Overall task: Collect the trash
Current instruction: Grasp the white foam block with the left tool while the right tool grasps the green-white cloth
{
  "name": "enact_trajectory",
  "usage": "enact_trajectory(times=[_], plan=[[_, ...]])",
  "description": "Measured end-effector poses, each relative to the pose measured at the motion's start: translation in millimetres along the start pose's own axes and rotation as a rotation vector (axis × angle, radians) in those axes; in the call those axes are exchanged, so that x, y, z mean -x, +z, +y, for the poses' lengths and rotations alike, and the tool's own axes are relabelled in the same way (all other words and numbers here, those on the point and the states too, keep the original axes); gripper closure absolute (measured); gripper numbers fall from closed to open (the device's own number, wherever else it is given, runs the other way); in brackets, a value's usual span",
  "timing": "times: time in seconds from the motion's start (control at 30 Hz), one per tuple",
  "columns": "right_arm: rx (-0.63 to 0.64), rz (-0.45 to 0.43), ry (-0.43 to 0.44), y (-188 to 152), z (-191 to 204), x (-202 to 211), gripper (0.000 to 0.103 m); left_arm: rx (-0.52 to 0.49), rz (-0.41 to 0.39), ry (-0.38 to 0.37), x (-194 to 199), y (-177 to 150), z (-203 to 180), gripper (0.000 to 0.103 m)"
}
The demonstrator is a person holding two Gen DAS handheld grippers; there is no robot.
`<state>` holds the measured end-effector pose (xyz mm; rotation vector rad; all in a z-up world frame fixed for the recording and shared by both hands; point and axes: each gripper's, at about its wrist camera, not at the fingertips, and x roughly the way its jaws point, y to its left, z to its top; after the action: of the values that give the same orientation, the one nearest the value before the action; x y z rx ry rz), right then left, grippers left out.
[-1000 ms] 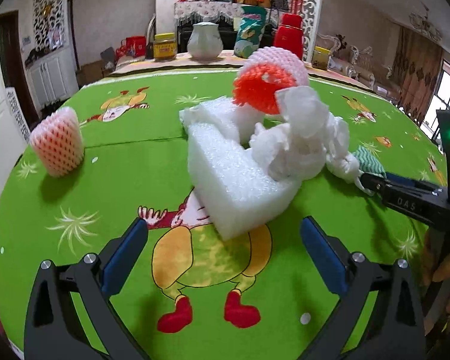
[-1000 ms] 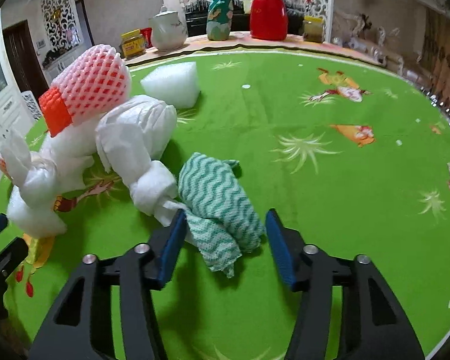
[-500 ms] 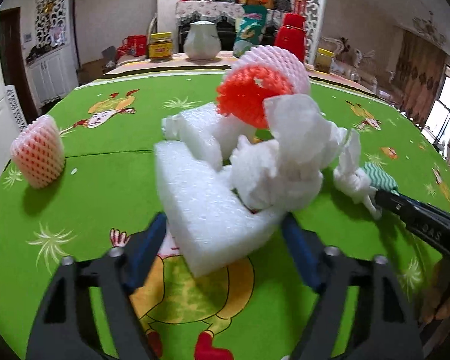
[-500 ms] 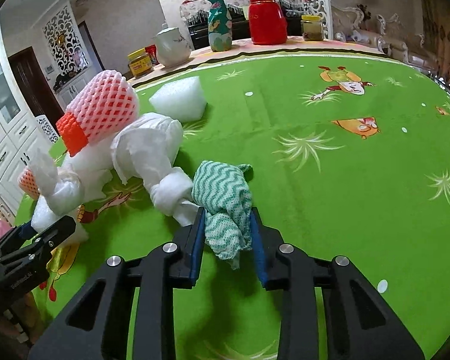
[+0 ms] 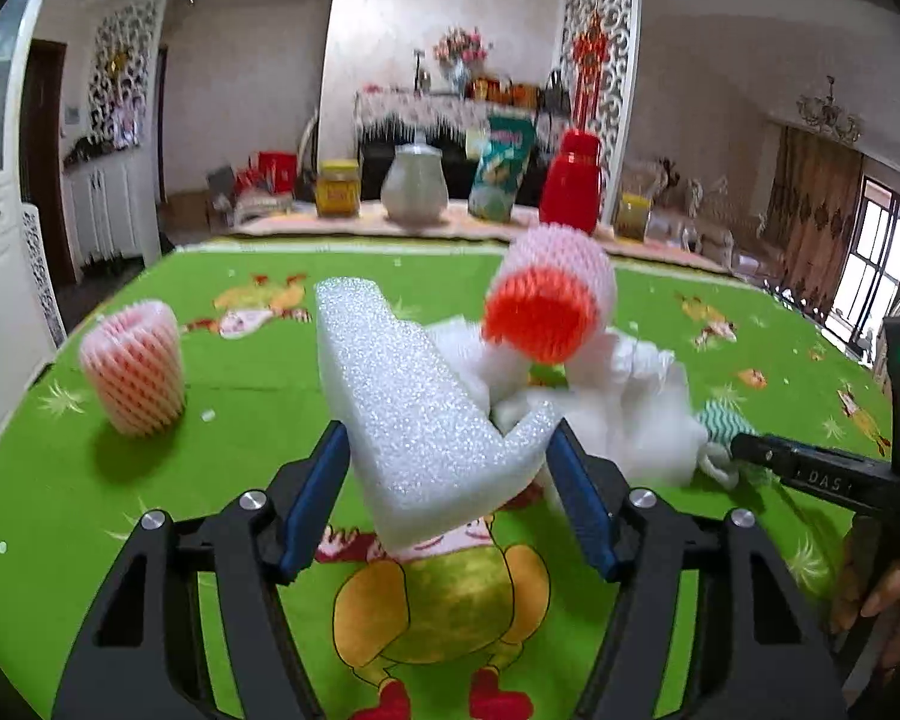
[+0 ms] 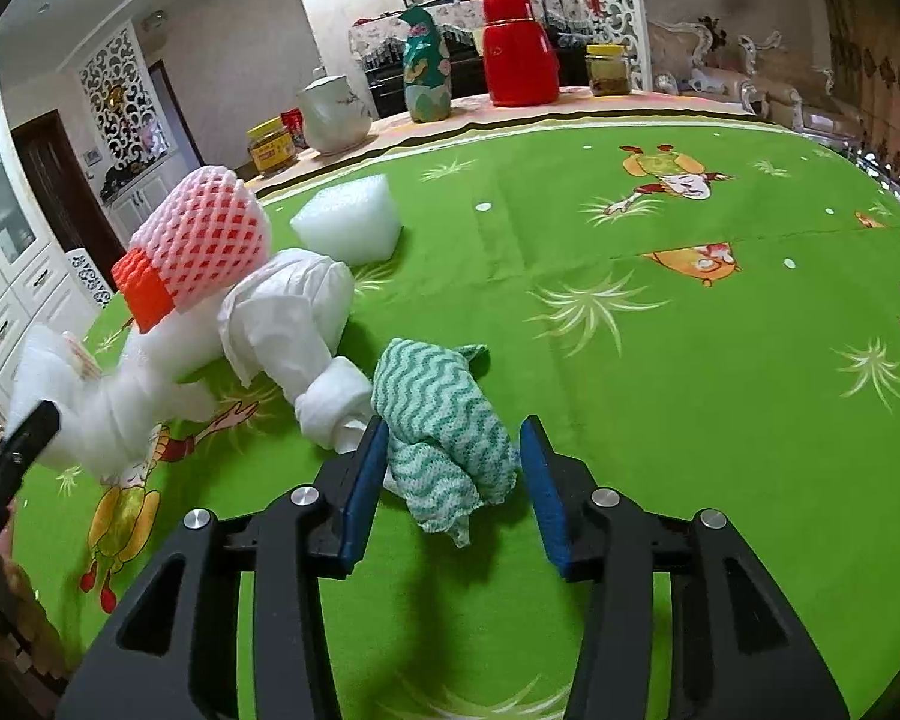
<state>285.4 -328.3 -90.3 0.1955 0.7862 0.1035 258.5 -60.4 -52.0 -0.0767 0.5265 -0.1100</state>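
My left gripper (image 5: 450, 492) is shut on an L-shaped white foam block (image 5: 414, 414), tilted up off the green tablecloth (image 5: 252, 360). Behind it lie crumpled white tissue (image 5: 630, 408) and a pink foam net sleeve with an orange end (image 5: 546, 306). My right gripper (image 6: 453, 468) is open around a green-and-white wavy cloth (image 6: 444, 420) that lies on the tablecloth (image 6: 690, 360); the jaws stand a little apart from its sides. The tissue (image 6: 282, 324), the sleeve (image 6: 198, 246) and a second foam block (image 6: 348, 219) lie to its left and beyond.
Another pink foam net sleeve (image 5: 135, 375) stands at the left. Along the far table edge stand a yellow jar (image 5: 337, 187), a white teapot (image 5: 414, 183), a snack bag (image 5: 501, 168), a red thermos (image 6: 519, 48) and a glass jar (image 6: 609, 69).
The left gripper closed on the foam block and tilted it up off the table. The right gripper, shut on the cloth half a second ago, has opened and the cloth lies between its jaws.
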Motion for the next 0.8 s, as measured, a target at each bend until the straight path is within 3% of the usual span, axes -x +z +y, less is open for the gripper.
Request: enact_trajectory(times=[0.23,0.47,0.6,0.8], plan=[[-0.063,-0.023,-0.008,0.4,-9.1,2.1,0.058,0.033,-0.005,0.003,0.5,-0.5,3.2,0.038],[-0.007,0.092,-0.031,3.1,1.8,-20.9,0.051,0.010,0.021,0.001,-4.1,-5.2,-1.1,0.038],[-0.010,0.055,-0.007,2.2,0.7,-14.5,0.083,0.009,0.026,0.002,-6.3,-5.3,-2.4,0.038],[0.036,-0.062,-0.050,0.7,11.9,5.9,0.092,0.011,0.018,0.007,-5.3,-3.0,-0.5,0.038]])
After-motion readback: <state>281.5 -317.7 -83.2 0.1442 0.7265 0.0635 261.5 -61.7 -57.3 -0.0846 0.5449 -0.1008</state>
